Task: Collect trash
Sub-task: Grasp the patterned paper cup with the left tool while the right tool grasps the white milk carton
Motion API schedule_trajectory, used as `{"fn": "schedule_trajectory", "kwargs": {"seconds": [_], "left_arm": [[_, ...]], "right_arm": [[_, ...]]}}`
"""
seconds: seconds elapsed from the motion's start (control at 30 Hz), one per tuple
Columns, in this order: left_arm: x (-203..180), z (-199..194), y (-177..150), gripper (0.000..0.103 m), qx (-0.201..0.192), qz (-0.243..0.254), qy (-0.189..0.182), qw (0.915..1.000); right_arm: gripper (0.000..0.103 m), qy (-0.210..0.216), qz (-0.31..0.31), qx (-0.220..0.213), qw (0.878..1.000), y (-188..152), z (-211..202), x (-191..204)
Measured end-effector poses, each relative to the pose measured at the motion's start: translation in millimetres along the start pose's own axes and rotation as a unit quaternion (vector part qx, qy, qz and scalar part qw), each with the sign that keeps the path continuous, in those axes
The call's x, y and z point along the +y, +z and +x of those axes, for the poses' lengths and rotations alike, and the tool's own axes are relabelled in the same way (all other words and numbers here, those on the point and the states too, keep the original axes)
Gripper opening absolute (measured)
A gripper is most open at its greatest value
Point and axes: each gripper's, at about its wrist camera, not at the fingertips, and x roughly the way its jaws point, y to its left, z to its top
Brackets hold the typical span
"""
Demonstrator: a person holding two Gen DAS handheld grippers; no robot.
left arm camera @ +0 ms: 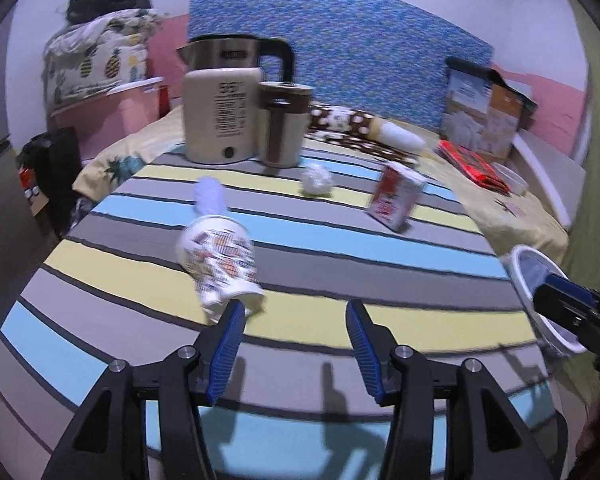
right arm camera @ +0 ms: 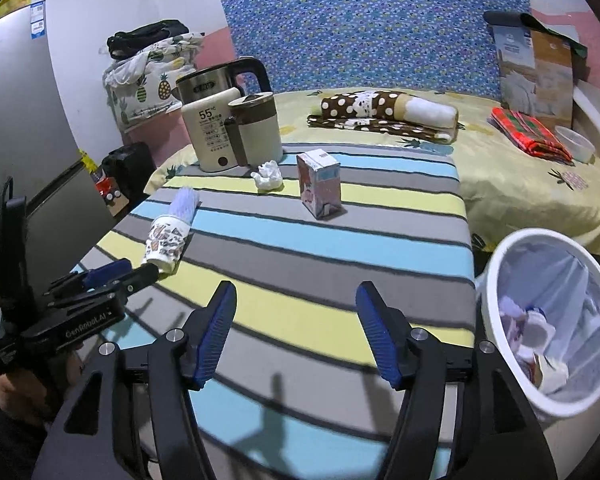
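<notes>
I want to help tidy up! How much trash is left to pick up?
Some trash already lies in the white bin. Nothing is held: both the left gripper and the right gripper are open. Left on the striped cloth: the paper cup, the crumpled tissue and the small carton.

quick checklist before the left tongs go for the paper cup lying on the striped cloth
1. Left tongs open wide enough: ok, nothing held.
2. Paper cup within reach: ok, lying on its side just ahead of the left finger.
3. Cup centred between the fingers: not ok, it sits off to the left.
4. Right tongs out of the way: ok, open and empty.
5. Bin ready: ok, beside the table, with trash already in it.
6. Cup empty: cannot tell.
</notes>
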Motion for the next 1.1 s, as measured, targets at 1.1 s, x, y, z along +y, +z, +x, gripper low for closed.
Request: {"fn": "schedule_trajectory", "kwargs": {"seconds": [1.1], "left_arm": [[44.0, 56.6, 12.3, 0.042, 0.035, -0.051, 0.023, 0.9978]], "right_arm": [[0.070, -0.012, -0.051, 0.028, 0.998, 72.0, 110.9, -29.2]]}}
